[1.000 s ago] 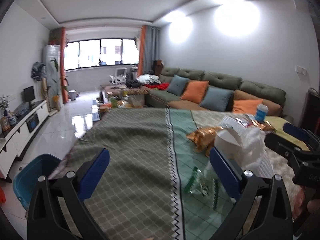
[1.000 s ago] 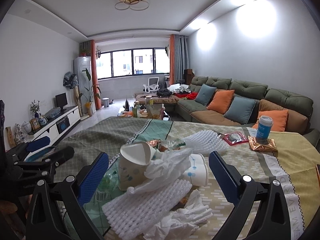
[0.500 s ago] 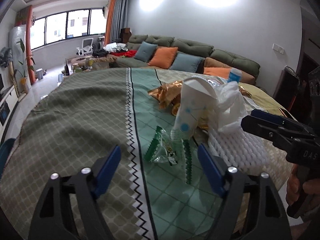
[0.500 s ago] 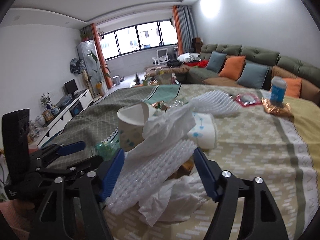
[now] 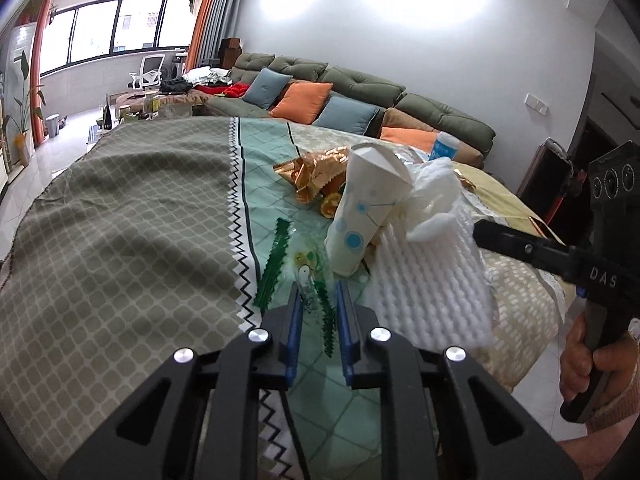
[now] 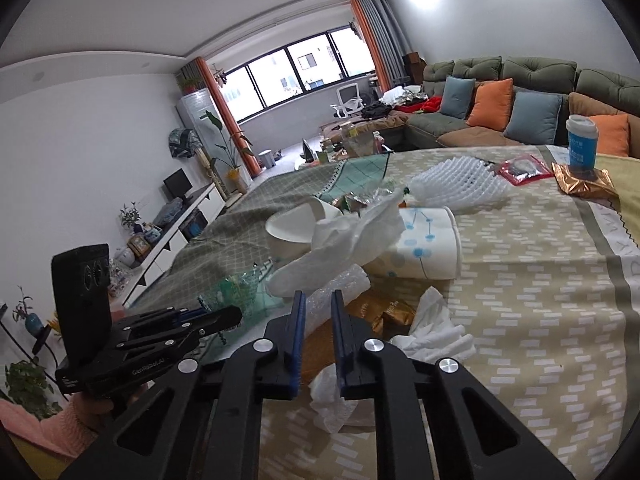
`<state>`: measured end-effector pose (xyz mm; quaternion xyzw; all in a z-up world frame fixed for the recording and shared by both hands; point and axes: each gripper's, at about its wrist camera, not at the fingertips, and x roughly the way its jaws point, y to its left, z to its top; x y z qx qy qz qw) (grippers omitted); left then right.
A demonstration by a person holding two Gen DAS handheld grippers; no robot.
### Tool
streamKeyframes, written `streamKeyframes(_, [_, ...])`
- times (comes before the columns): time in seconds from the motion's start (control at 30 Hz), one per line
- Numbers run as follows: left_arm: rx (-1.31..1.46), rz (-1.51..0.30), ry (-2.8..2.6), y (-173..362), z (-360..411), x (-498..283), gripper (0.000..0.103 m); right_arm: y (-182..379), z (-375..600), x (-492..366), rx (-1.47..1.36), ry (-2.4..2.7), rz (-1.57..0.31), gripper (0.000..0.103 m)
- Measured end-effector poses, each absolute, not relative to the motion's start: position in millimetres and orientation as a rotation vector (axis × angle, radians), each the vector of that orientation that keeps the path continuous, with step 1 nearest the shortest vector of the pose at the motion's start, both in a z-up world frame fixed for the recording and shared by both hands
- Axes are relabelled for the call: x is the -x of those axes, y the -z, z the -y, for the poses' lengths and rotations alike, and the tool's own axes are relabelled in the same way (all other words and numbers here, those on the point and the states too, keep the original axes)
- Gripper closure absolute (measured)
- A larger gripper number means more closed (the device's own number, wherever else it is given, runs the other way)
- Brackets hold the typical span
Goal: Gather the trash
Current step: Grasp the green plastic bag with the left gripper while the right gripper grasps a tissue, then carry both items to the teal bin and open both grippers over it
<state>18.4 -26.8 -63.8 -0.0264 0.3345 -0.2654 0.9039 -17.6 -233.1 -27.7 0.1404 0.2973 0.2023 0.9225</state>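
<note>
So both grippers went from wide open to closing: the left gripper pinches the clear wrapper on the table, right gripper squeezes the foam netting. Looks like first pickups are underway.

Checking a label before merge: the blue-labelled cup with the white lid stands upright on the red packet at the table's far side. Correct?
Not quite. The blue-labelled cup stands upright on the gold foil wrapper, not on the red packet, which lies beside it on the table. The rest holds. The right wrist view shows this.
</note>
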Motion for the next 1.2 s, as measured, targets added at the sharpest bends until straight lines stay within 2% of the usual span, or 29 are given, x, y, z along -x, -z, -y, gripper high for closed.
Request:
streamKeyframes(0.33, [0.091,-0.629,0.522,42,-7,-1,0.086,6,217,21,-0.219,-0.448,-0.576,0.097])
streamKeyframes(0.37, [0.092,-0.625,0.516,40,-9,0,0.086,8,219,20,-0.218,-0.423,-0.584,0.085])
streamKeyframes(0.4, [0.091,-0.622,0.510,40,-12,2,0.086,10,222,17,-0.222,-0.406,-0.596,0.054])
streamKeyframes(0.43, [0.090,-0.620,0.506,40,-13,2,0.086,14,227,14,-0.232,-0.372,-0.615,0.040])
streamKeyframes(0.47, [0.091,-0.622,0.502,41,-14,3,0.086,19,230,11,-0.236,-0.339,-0.632,0.030])
streamKeyframes(0.57, [0.098,-0.630,0.498,44,-18,2,0.086,34,234,2,-0.250,-0.322,-0.696,0.036])
streamKeyframes(0.63, [0.103,-0.635,0.496,46,-19,2,0.086,43,233,-3,-0.268,-0.338,-0.728,0.051])
streamKeyframes(0.67, [0.106,-0.637,0.495,47,-20,2,0.086,46,231,-5,-0.275,-0.348,-0.739,0.064])
streamKeyframes(0.8, [0.109,-0.634,0.489,47,-26,5,0.086,47,228,-4,-0.296,-0.414,-0.750,0.086])
streamKeyframes(0.9, [0.109,-0.624,0.485,44,-32,8,0.086,37,220,-1,-0.304,-0.497,-0.739,0.091])
streamKeyframes(1.2, [0.124,-0.579,0.424,29,-67,18,0.086,14,178,-5,-0.280,-0.683,-0.694,0.092])
